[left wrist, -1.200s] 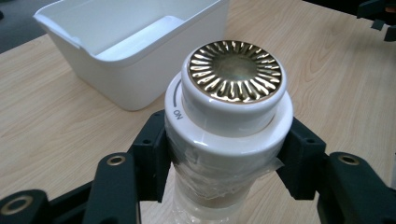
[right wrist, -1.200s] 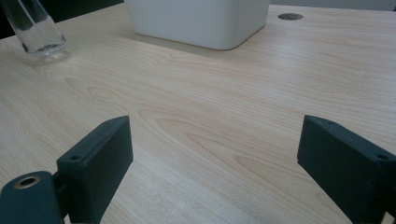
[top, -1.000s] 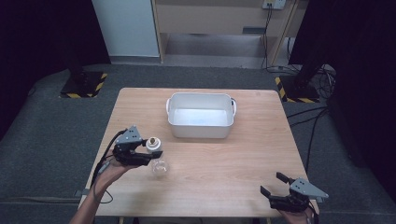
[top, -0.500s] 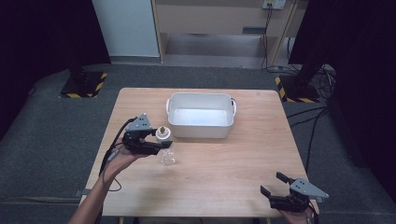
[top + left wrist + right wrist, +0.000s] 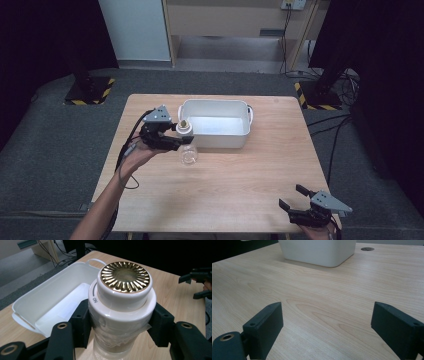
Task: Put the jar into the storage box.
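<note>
Since the earlier frames, left hand-held gripper [image 5: 176, 138] has carried the bottle [image 5: 187, 145] up off the table [image 5: 240, 185] and toward the tub [image 5: 216, 125]; right hand-held gripper [image 5: 295, 199] has not shifted.

Left hand-held gripper: jaws clamped on the bottle just under its white collar, one pad on each side, plain in the left gripper view [image 5: 120, 327]. Bottle [image 5: 122, 302] is clear-bodied, with a wrinkled film around the neck, a white cap marked "ON" and a ribbed gold disc [image 5: 125, 276] on top. It hangs upright, with the cap uppermost. In the high view the cap sits at the tub's near left corner and the glass body below it hangs over bare wood, just in front of the tub wall. Whether the bottle touches the tub, cannot tell.

Tub [image 5: 50, 300]: white, rectangular, with handles at its ends, standing at the table's far middle.

Right hand-held gripper: jaws spread wide, nothing between them, with bare wood under them in the right gripper view [image 5: 327, 315]. It sits low at the near right corner of the table, well apart from the bottle, and the tub [image 5: 317, 251] is far ahead of it.
</note>
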Available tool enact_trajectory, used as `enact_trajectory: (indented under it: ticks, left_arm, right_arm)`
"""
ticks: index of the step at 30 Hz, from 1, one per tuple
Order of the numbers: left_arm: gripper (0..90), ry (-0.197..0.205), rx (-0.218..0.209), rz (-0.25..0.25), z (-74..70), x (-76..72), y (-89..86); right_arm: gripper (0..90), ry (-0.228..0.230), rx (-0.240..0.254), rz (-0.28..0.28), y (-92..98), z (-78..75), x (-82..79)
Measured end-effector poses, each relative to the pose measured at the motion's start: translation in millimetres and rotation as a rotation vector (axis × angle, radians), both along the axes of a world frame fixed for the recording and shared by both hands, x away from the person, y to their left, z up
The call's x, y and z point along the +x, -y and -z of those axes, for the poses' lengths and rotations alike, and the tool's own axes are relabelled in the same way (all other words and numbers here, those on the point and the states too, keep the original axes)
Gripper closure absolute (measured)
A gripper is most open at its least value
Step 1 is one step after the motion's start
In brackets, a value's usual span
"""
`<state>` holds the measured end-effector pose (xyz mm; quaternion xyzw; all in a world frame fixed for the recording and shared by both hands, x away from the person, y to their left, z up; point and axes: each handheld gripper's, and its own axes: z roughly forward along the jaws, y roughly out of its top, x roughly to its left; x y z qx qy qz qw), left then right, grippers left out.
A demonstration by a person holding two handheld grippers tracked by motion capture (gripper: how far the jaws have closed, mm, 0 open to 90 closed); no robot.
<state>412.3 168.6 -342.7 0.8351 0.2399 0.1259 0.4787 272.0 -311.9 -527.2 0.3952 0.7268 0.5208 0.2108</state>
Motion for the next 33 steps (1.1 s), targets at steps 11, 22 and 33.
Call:
enact_trajectory:
  ticks: [11,22,33]
  left_arm:
    - [42.8,0.015,0.008,-0.025,-25.4,27.7,23.9]
    - [42.8,0.014,0.003,-0.088,-38.2,60.5,45.8]
    - [42.8,-0.002,-0.029,-0.2,-36.0,89.8,52.5]
  right_arm:
    - [11.0,0.0,0.005,-0.002,0.3,0.1,-0.3]
    - [11.0,-0.001,0.012,-0.004,0.7,0.1,-0.4]
    - [11.1,-0.004,0.016,-0.007,1.3,0.2,-0.4]
